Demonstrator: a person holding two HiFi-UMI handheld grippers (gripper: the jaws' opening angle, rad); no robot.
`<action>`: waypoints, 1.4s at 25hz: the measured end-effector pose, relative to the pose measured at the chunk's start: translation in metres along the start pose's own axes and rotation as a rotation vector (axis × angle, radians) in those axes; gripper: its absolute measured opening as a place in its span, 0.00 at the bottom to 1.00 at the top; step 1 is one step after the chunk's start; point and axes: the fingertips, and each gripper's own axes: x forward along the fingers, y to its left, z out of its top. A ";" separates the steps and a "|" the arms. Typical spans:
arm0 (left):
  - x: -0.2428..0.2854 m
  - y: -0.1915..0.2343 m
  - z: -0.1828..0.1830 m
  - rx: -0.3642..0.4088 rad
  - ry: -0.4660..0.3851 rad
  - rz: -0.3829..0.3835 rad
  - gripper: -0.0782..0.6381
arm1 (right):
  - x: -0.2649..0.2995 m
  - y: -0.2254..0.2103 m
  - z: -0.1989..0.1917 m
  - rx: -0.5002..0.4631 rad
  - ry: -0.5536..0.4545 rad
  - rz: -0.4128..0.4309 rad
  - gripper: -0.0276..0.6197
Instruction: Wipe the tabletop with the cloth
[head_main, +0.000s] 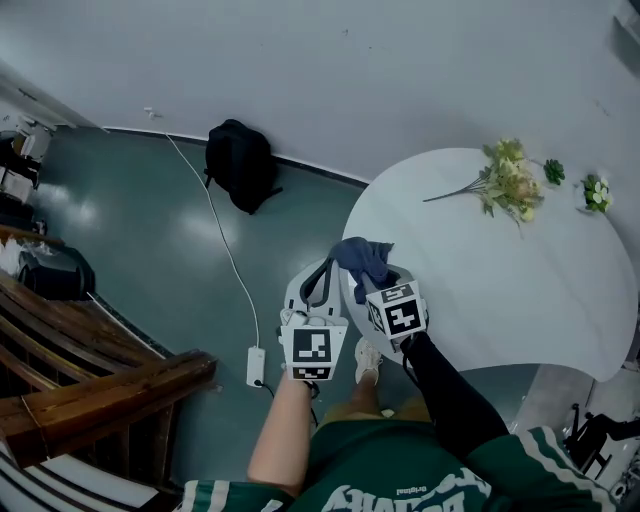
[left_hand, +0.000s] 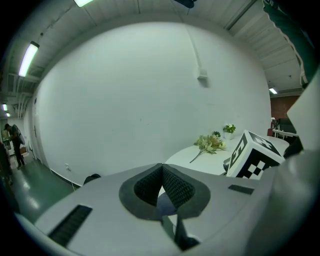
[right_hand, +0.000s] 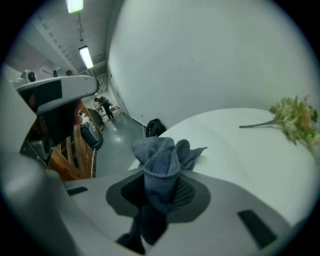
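While clamping the blue cloth (head_main: 362, 257) in the right hand-held gripper (head_main: 372, 272), holding it over the left rim of the round white bench (head_main: 500, 290), at the middle of the head view. Pinching the cloth (right_hand: 162, 155) mid-fold between the closed-in jaws, in the lower middle of the right gripper view, bunching it up past the jaw tips and letting a darker tail hang down behind the pads. Touching the bench top with it or hovering just above: cannot tell.

Holding the left hand-held gripper (head_main: 322, 275) just beside the right one, on its left in the head view, past the bench edge and over the teal floor (head_main: 130, 220). Pressing its jaws together at the tips, with nothing between them, in the lower middle of the left gripper view.

Looking down on a spray of pale flowers (head_main: 510, 182) lying on the bench at the upper right of the head view, well apart from the cloth, with two small green plants (head_main: 597, 192) just right of it. Also taking in a black backpack (head_main: 240, 162) resting on the floor against the wall at the upper middle, and a white cable (head_main: 225, 240) running from the wall down to a power strip (head_main: 256, 366) at the lower middle.
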 end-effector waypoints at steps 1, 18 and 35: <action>0.004 -0.002 -0.001 -0.004 0.004 -0.003 0.10 | 0.000 -0.001 0.000 -0.027 0.003 -0.001 0.19; 0.038 -0.064 0.016 0.015 -0.005 -0.074 0.10 | -0.032 -0.071 -0.017 -0.029 0.027 -0.068 0.18; 0.098 -0.188 0.055 0.047 0.005 -0.088 0.10 | -0.099 -0.194 -0.052 0.027 0.004 -0.078 0.18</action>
